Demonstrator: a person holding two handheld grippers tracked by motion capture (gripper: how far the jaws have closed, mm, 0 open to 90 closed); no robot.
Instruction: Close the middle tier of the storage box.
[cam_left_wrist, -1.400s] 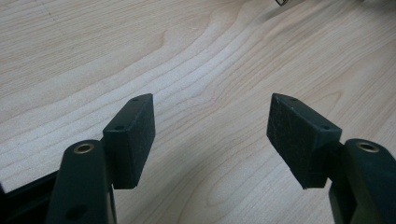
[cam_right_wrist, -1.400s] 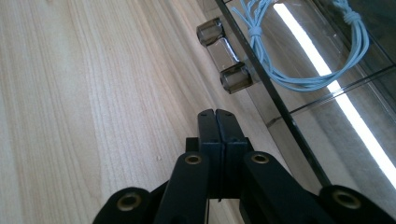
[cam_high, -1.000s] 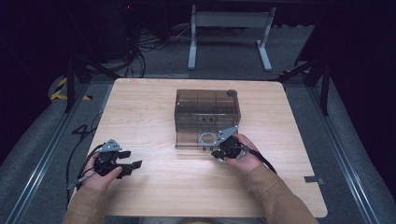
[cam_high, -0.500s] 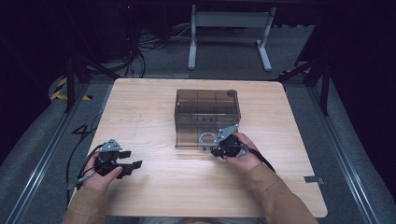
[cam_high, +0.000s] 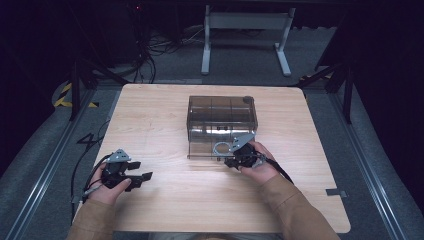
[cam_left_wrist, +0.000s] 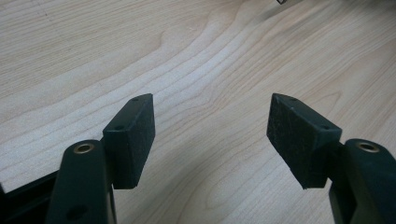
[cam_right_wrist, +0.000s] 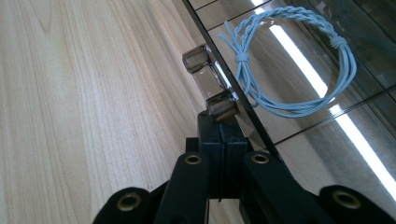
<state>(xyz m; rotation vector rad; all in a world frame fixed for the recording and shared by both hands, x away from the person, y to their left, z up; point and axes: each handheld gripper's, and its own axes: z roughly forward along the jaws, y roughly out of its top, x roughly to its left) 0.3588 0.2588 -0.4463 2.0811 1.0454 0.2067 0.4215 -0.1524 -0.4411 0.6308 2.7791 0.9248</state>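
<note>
Slippage is the main risk here. The right gripper (cam_high: 234, 161) has its jaws pressed together at the near face of the smoky clear box (cam_high: 222, 117), which stands in the middle of the surface (cam_high: 150, 120), a little to the far side. In the right gripper view the jaws meet just below a small clear handle (cam_right_wrist: 208, 81) on that face; whether they pinch a thin edge of the panel or simply rest shut against it I cannot tell. If they hold only a sliver of slick plastic, a pull could let the jaws slide off, and the panel would snap back or the whole box would skid toward the near edge, since nothing braces it.

A loop of pale blue cord (cam_right_wrist: 292, 60) lies against the same face, just beside the handle. It could catch on the jaws and be dragged along.

The left gripper (cam_high: 131, 176) rests near the left near corner of the surface, well apart from the box, its jaws standing wide apart over bare wood with nothing between them. From there it cannot steady the box if it tips or slides.

No brand, label or readable writing shows on the box, the grippers or the surface.
</note>
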